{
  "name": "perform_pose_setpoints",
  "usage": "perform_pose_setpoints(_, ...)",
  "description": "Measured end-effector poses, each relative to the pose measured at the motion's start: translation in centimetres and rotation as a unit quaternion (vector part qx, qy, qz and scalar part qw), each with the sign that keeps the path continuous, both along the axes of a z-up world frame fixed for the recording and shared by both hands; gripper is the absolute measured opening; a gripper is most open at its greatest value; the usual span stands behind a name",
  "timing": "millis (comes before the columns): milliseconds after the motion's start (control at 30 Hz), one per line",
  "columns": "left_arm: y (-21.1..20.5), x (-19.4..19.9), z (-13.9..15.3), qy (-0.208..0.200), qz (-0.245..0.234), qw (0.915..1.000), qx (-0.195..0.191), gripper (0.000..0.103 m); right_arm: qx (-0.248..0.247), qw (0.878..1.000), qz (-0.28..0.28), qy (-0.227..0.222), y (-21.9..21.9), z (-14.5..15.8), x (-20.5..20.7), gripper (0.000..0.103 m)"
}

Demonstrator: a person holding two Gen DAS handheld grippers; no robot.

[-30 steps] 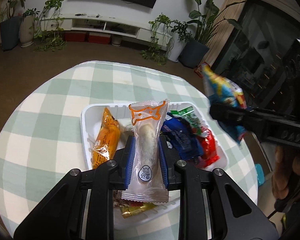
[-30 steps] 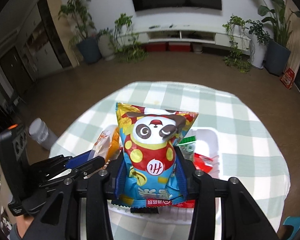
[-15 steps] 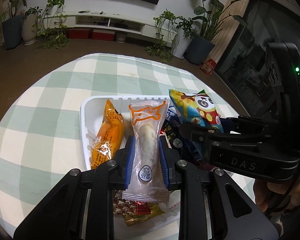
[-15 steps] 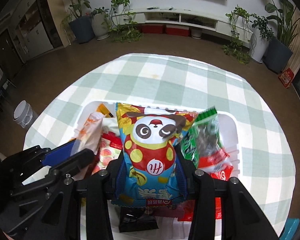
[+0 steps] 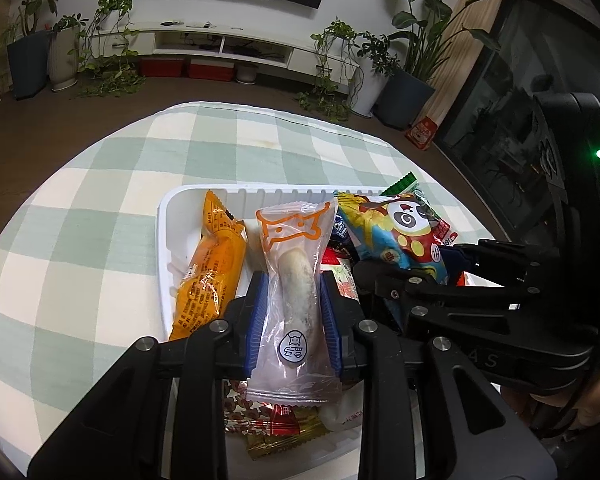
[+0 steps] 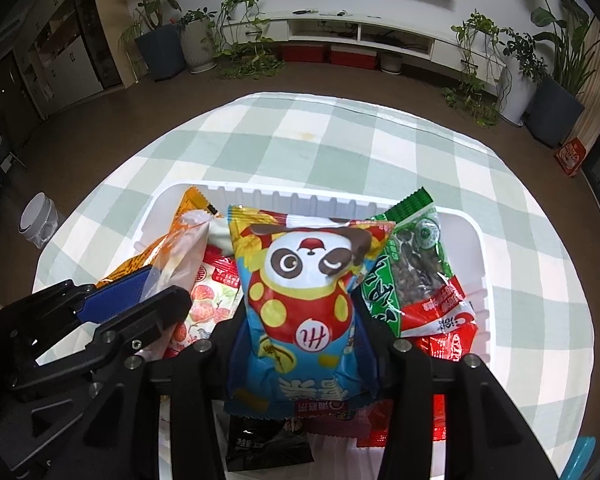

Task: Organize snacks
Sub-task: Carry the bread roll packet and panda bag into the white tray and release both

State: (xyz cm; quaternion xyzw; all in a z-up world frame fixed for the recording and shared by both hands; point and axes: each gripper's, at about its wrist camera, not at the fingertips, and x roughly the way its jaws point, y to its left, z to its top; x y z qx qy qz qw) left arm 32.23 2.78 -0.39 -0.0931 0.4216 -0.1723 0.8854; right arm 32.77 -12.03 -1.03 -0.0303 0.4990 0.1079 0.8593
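1. The left gripper [image 5: 293,316] is clenched on a clear sausage packet [image 5: 294,288]; the blue pads are seen pressed against both long sides of the packet. Its jaws have just been opening slightly, yet the packet is between them and is not yet let go.
2. The long axis of the sausage packet runs straight along the fingers [image 5: 256,320], pointing away from the camera toward the far wall of the white tray [image 5: 284,191]. The packet is held over the tray's left half, just beside the orange packet [image 5: 210,276] lying lengthwise there.
3. The right gripper [image 6: 300,344] is grasping the panda snack bag [image 6: 300,300] by its lower part; its jaws have likewise just been opening a little, with the bag between them.
4. The panda snack bag also lies lengthwise along its fingers, over the middle of the tray, with the green seed bag [image 6: 416,268] touching it on the right.
5. The two grippers are close together above the tray, which sits on the checked table [image 6: 300,140], the left one being nearer the free strip beside the orange packet.
6. It is judged that the coming move is a release: each packet would be dropped lengthwise into the tray, parallel to its neighbours.
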Motion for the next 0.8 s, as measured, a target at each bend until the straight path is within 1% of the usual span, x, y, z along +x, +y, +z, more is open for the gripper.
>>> perform_pose_setpoints(167, 0.3, -0.4, 0.3, -0.004, 0.006, 1.0000, -0.001, 0.035, -0.004, 1.000, 0.000, -0.005, 0.0, 0.3, -0.2, 0.049)
perform_pose_setpoints(233, 0.6, -0.4, 0.4, -0.007, 0.012, 0.9999, -0.004, 0.042, -0.005, 1.000, -0.001, -0.009, 0.0, 0.6, -0.3, 0.049)
perform_pose_setpoints(267, 0.7, -0.4, 0.4, -0.007, 0.014, 0.9999, -0.005, 0.043, -0.005, 1.000, -0.001, -0.011, 0.0, 0.7, -0.4, 0.049)
perform_pose_setpoints(300, 0.8, -0.4, 0.4, -0.008, 0.016, 0.9998, -0.006, 0.045, -0.006, 1.000, -0.001, -0.013, 0.0, 0.9, -0.4, 0.051)
perform_pose_setpoints(367, 0.9, -0.5, 0.5, -0.008, 0.016, 0.9998, -0.009, 0.048, -0.017, 1.000, -0.005, -0.018, -0.1, 1.2, -0.5, 0.057)
perform_pose_setpoints(433, 0.9, -0.5, 0.6, -0.010, 0.016, 0.9998, -0.010, 0.053, -0.017, 1.000, -0.007, -0.019, -0.3, 1.2, -0.5, 0.058)
perform_pose_setpoints(500, 0.9, -0.6, 0.7, -0.013, 0.015, 0.9997, -0.012, 0.054, -0.016, 1.000, -0.011, -0.018, -0.5, 1.3, -0.5, 0.060)
perform_pose_setpoints(567, 0.9, -0.7, 0.9, -0.016, 0.015, 0.9997, -0.012, 0.058, -0.017, 1.000, -0.014, -0.020, -0.7, 1.4, -0.6, 0.064)
perform_pose_setpoints(633, 1.0, -1.0, 1.1, -0.019, 0.018, 0.9996, -0.014, 0.069, -0.017, 0.999, -0.016, -0.024, -0.9, 1.7, -0.7, 0.065)
perform_pose_setpoints(700, 1.2, -1.2, 1.4, -0.020, 0.022, 0.9994, -0.017, 0.075, -0.016, 0.999, -0.017, -0.028, -1.1, 1.8, -0.8, 0.068)
perform_pose_setpoints(767, 1.3, -1.5, 1.7, -0.023, 0.025, 0.9992, -0.019, 0.078, -0.016, 0.999, -0.018, -0.031, -1.2, 2.0, -1.0, 0.071)
perform_pose_setpoints(800, 1.3, -1.7, 1.9, -0.026, 0.027, 0.9991, -0.019, 0.082, -0.015, 0.999, -0.018, -0.032, -1.2, 2.1, -1.2, 0.072)
